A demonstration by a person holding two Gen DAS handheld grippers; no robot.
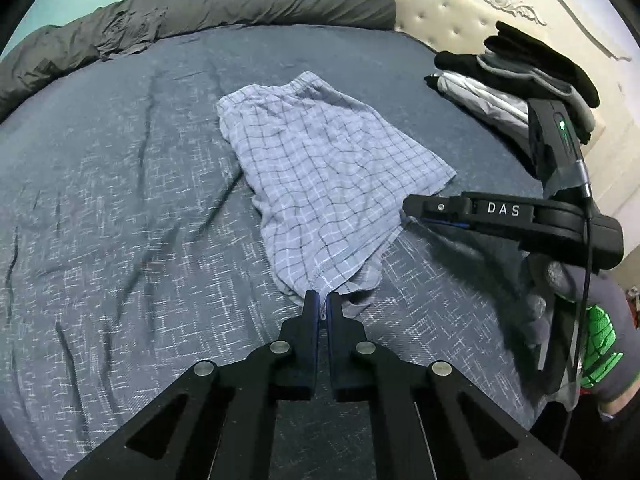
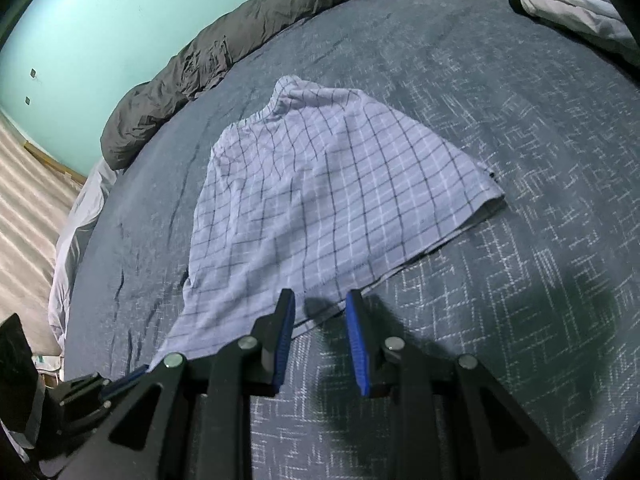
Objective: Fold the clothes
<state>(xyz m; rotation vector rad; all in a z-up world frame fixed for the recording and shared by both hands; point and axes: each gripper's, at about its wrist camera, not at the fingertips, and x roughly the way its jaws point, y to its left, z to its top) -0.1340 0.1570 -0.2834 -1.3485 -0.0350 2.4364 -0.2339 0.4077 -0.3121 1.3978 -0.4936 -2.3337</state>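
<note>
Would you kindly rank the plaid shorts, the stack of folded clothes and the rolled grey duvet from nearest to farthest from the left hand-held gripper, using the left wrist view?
1. Plaid shorts: their hem is pinched in the left hand-held gripper, directly ahead.
2. Stack of folded clothes: ahead to the right, by the headboard.
3. Rolled grey duvet: along the bed's far edge, against the wall.
</note>
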